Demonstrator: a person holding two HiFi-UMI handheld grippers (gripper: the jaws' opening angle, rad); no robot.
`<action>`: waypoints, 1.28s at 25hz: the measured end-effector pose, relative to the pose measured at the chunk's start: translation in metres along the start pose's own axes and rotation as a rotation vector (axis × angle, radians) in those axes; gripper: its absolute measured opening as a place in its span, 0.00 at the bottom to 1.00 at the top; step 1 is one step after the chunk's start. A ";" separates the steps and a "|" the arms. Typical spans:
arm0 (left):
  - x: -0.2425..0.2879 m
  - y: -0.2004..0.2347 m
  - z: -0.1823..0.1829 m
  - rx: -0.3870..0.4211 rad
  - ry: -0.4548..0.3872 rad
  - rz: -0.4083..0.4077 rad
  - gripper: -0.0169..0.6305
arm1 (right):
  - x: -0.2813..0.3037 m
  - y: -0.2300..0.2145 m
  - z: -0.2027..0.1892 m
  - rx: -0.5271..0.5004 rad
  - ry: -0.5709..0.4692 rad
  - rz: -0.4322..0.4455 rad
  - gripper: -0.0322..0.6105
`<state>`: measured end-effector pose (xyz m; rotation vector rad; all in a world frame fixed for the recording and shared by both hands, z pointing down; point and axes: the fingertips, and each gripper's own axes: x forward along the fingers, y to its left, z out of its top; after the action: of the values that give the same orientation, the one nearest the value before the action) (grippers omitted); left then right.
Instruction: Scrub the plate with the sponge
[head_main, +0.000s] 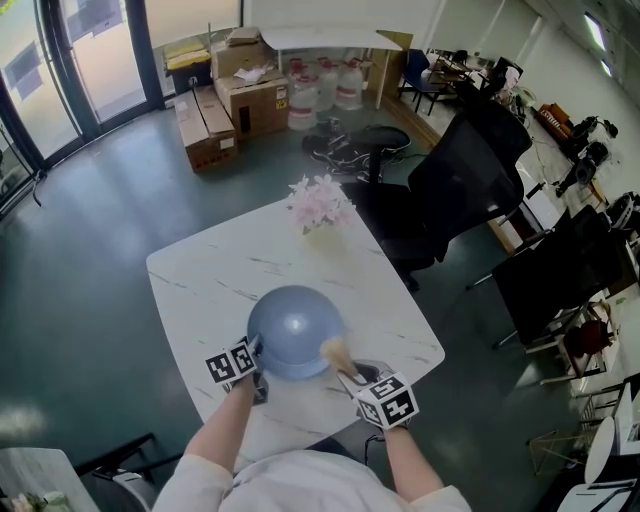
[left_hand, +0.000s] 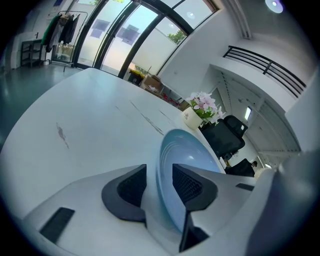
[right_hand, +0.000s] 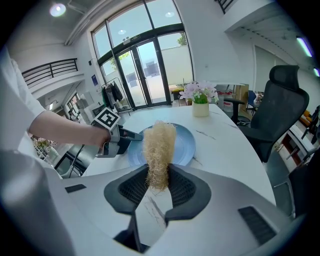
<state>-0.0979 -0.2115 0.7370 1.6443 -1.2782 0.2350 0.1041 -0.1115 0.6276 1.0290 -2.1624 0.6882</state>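
Note:
A light blue plate (head_main: 295, 318) lies on the white marble table (head_main: 220, 270) close to the person. My left gripper (head_main: 258, 350) stands at the plate's near left rim. In the left gripper view the plate (left_hand: 192, 150) has its rim between the jaws of the left gripper (left_hand: 159, 175), with a gap showing at the left pad, so it is open. My right gripper (head_main: 345, 372) is shut on a tan fibrous sponge (head_main: 335, 352) at the plate's near right edge. The right gripper view shows the sponge (right_hand: 160, 145) upright between the jaws of the right gripper (right_hand: 159, 182), in front of the plate (right_hand: 187, 142).
A small pot of pink flowers (head_main: 320, 200) stands at the table's far edge. A black office chair (head_main: 450, 190) is beyond the right corner. Cardboard boxes (head_main: 235, 95) and bottles sit on the floor farther back.

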 end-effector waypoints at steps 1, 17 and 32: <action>0.000 -0.001 0.001 -0.006 -0.005 -0.005 0.27 | 0.000 0.000 0.001 0.000 -0.001 0.001 0.23; -0.025 0.005 0.023 0.003 -0.096 -0.027 0.31 | -0.001 0.005 0.009 -0.002 -0.034 0.002 0.23; -0.080 -0.056 0.055 0.176 -0.208 -0.230 0.27 | -0.008 0.015 0.021 -0.004 -0.078 0.012 0.23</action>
<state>-0.1074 -0.2076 0.6250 1.9925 -1.2348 0.0366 0.0888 -0.1131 0.6055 1.0580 -2.2378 0.6595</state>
